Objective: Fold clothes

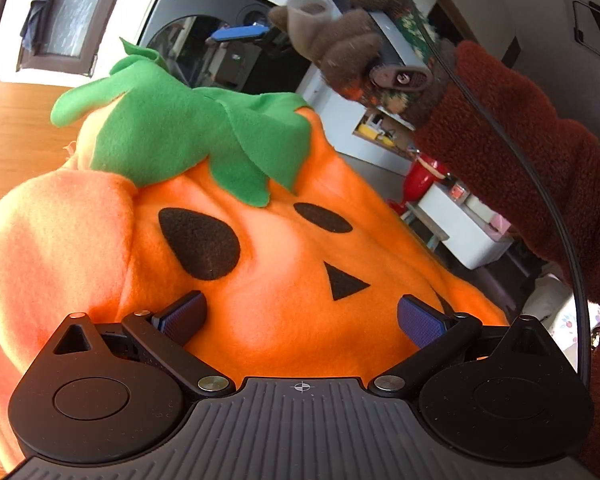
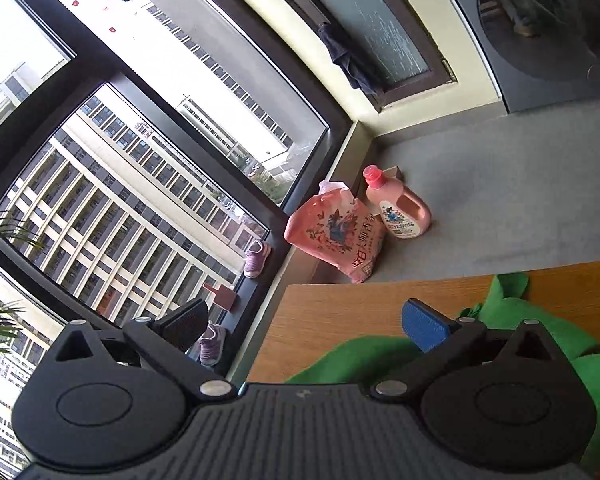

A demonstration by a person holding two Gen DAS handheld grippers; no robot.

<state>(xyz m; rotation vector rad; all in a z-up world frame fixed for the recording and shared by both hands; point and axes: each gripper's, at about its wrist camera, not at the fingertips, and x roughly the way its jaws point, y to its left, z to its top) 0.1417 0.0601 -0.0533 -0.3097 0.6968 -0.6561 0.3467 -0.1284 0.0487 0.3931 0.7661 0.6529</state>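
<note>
An orange fleece pumpkin costume (image 1: 284, 280) with black face patches and a green leaf collar (image 1: 172, 132) lies on a wooden table (image 1: 16, 128). My left gripper (image 1: 302, 318) is open just above it, with the orange fabric filling the space between the blue pads. In the left wrist view the right gripper (image 1: 240, 34) is up at the top, held by a hand in a brown glove (image 1: 340, 52) with a rust fleece sleeve. My right gripper (image 2: 306, 326) is open and holds nothing; it hangs over the table corner, with the green collar (image 2: 512, 320) under its right finger.
A washing machine (image 1: 220, 40) stands behind the table. On the grey floor by the window sit a pink detergent bottle (image 2: 400, 210) and a pink refill bag (image 2: 338, 236). Small purple shoes (image 2: 256, 258) lie at the window sill. A white box (image 1: 460, 228) sits at the right.
</note>
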